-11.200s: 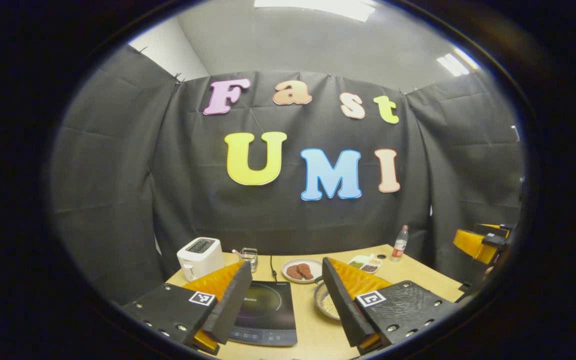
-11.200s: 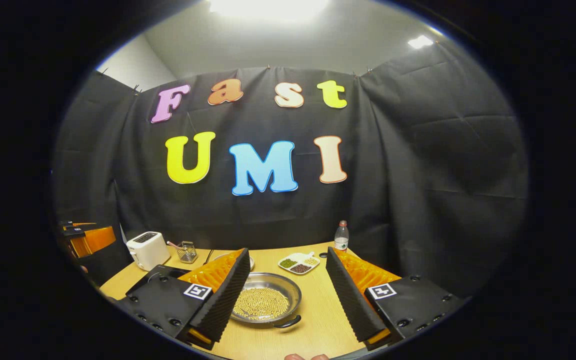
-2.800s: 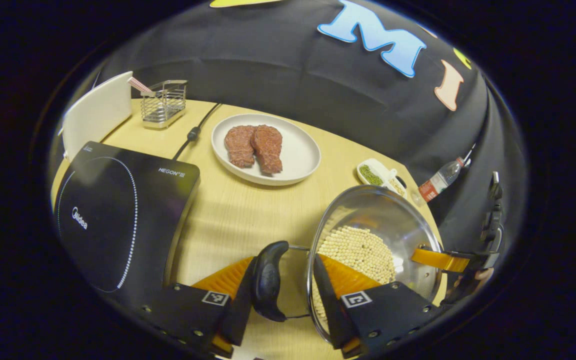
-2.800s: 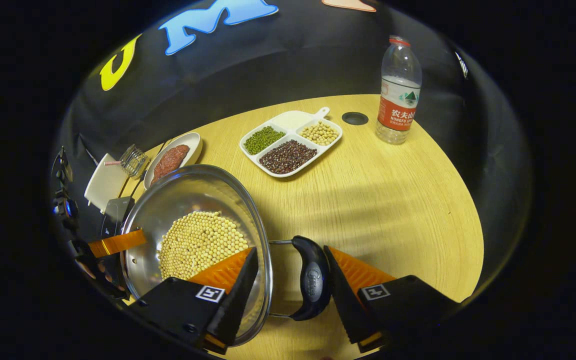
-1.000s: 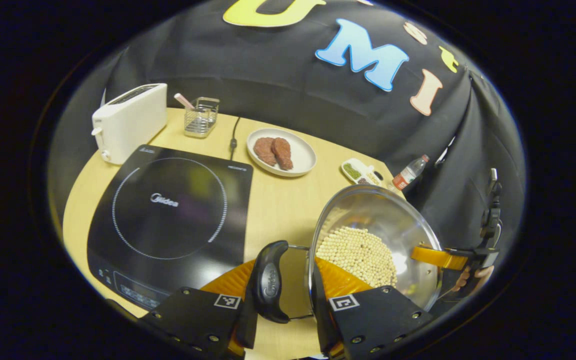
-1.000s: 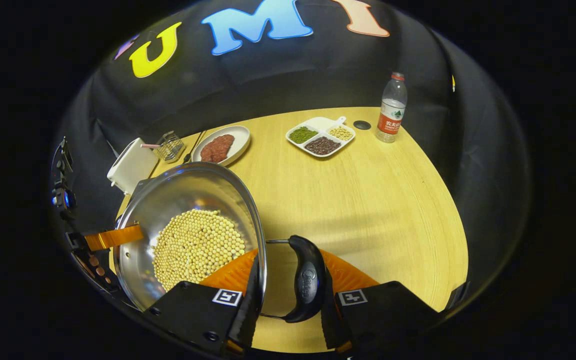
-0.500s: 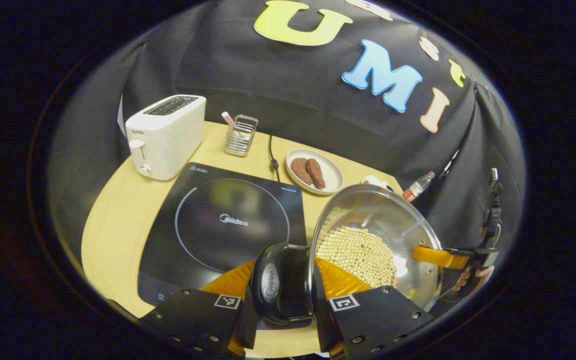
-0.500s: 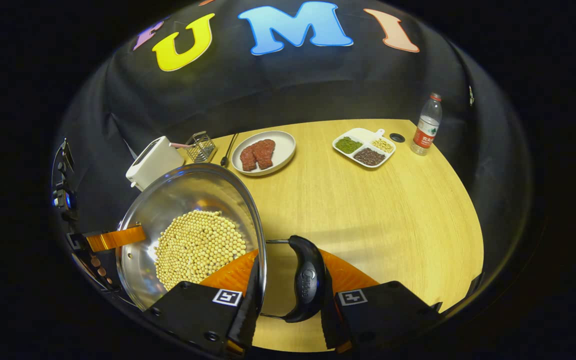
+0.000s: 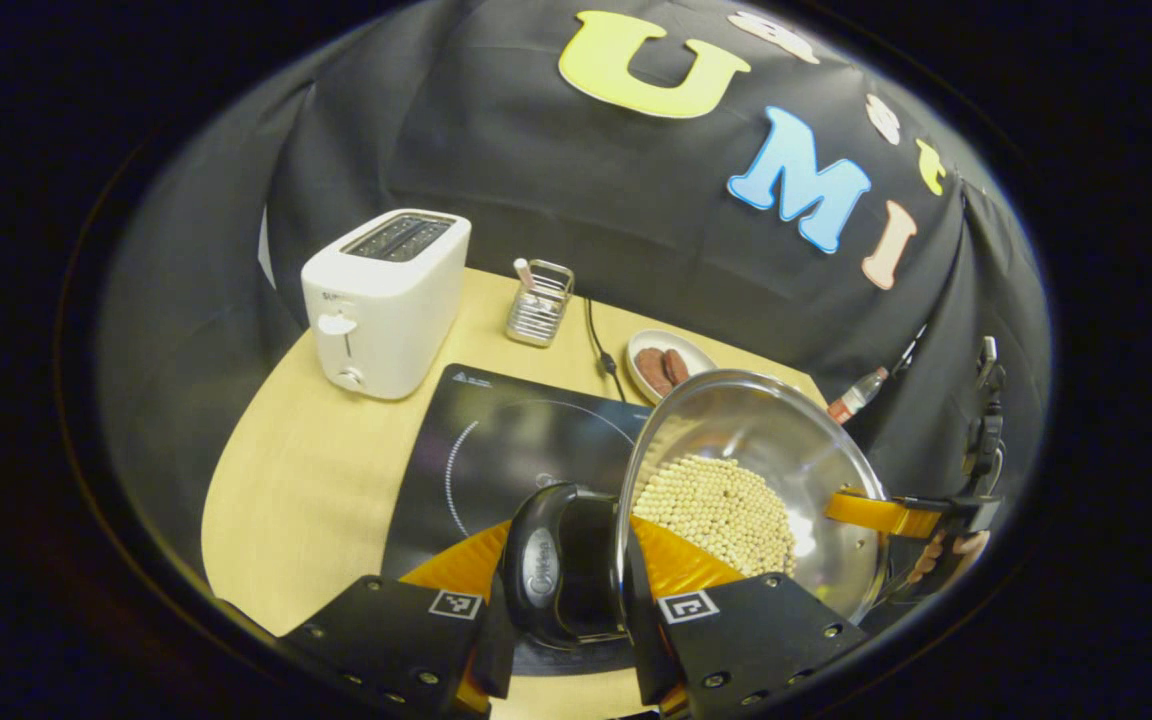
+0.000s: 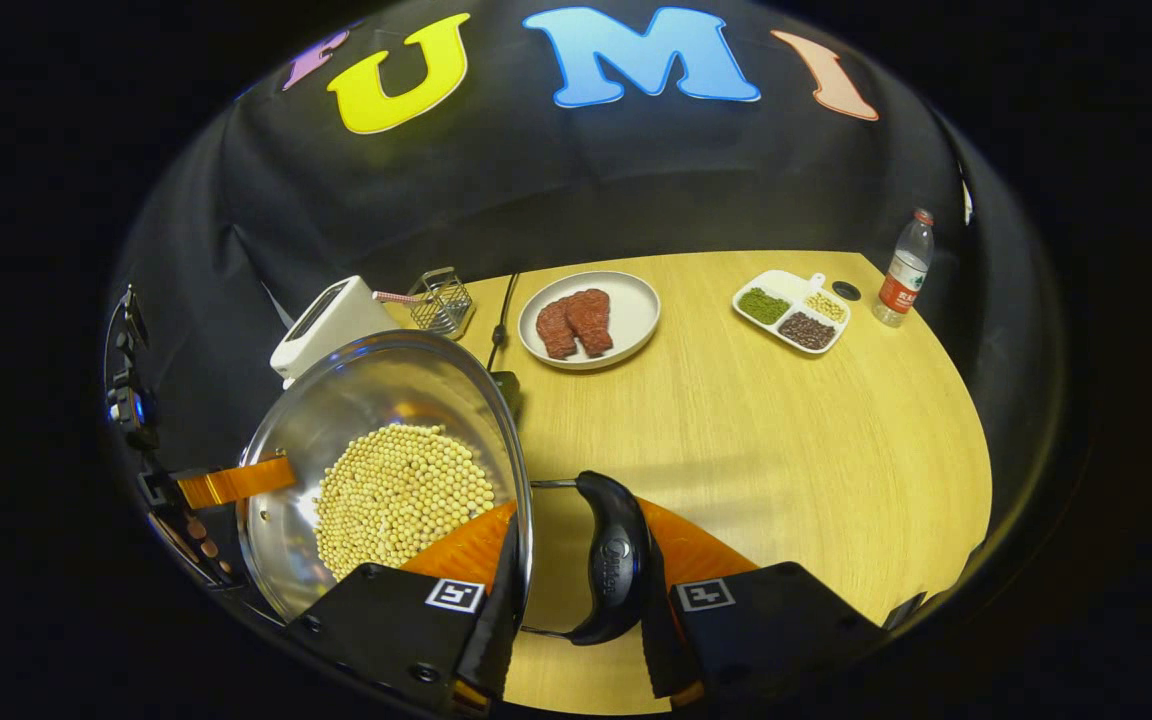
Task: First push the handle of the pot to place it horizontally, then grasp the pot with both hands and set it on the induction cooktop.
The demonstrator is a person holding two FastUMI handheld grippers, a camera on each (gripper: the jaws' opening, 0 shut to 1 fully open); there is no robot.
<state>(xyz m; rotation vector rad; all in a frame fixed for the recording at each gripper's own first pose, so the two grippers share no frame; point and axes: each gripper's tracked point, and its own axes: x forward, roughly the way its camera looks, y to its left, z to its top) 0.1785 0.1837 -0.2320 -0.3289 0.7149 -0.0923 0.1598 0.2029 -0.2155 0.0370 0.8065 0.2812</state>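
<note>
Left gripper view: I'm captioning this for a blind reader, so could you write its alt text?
The left hand-held gripper is shut on one black handle of a steel pot of pale beans, held above the black induction cooktop. A white toaster stands behind on the wooden table.

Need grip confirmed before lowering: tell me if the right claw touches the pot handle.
Touching. The right gripper view shows the right claw closed on the pot handle, a finger on each side.

L hand-held gripper (image 9: 563,625): black finger mounts w/ round screws, square b/w marker tag on each. R hand-held gripper (image 10: 573,630): same black mounts, screws, tags.
</note>
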